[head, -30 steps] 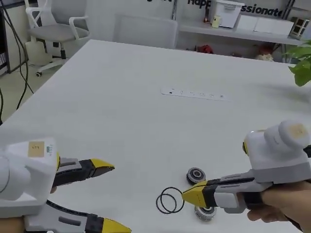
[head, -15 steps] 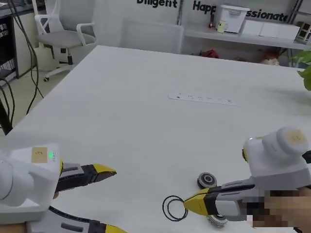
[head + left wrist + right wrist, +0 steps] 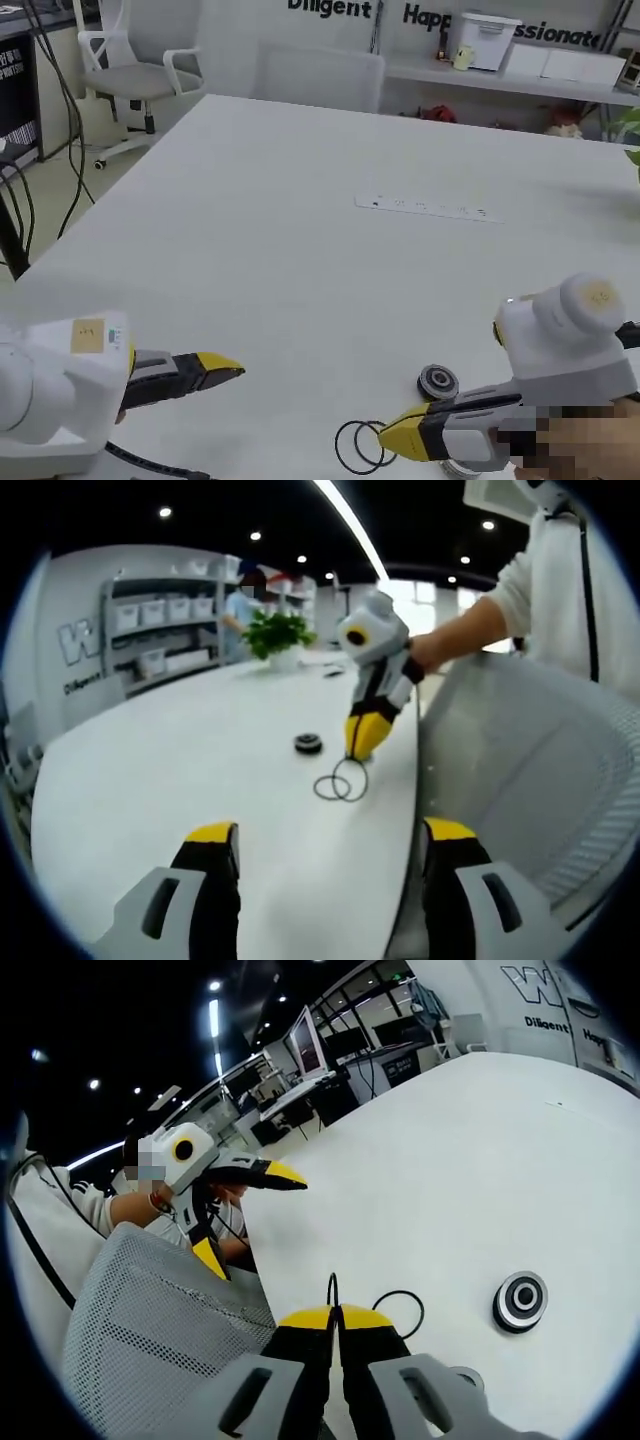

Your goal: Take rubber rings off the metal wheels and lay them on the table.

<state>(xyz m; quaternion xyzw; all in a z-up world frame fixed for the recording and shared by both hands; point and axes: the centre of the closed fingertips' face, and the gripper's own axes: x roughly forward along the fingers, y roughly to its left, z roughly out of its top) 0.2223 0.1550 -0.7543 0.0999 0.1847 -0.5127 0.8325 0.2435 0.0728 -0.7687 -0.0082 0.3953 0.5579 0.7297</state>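
Just ahead of the right claw (image 3: 338, 1313), shut on a thin rubber ring (image 3: 332, 1288), a second ring (image 3: 400, 1293) lies on the desk (image 3: 450, 1160); a metal wheel (image 3: 522, 1300) sits rightward, another wheel (image 3: 463, 1377) half hidden beneath the claw. The left claw (image 3: 325, 833) gapes, empty.

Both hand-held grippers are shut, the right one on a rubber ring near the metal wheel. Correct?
No: the left hand-held gripper is open, jaws wide apart, as the left gripper view shows. The right hand-held gripper is shut on a rubber ring near the metal wheel.
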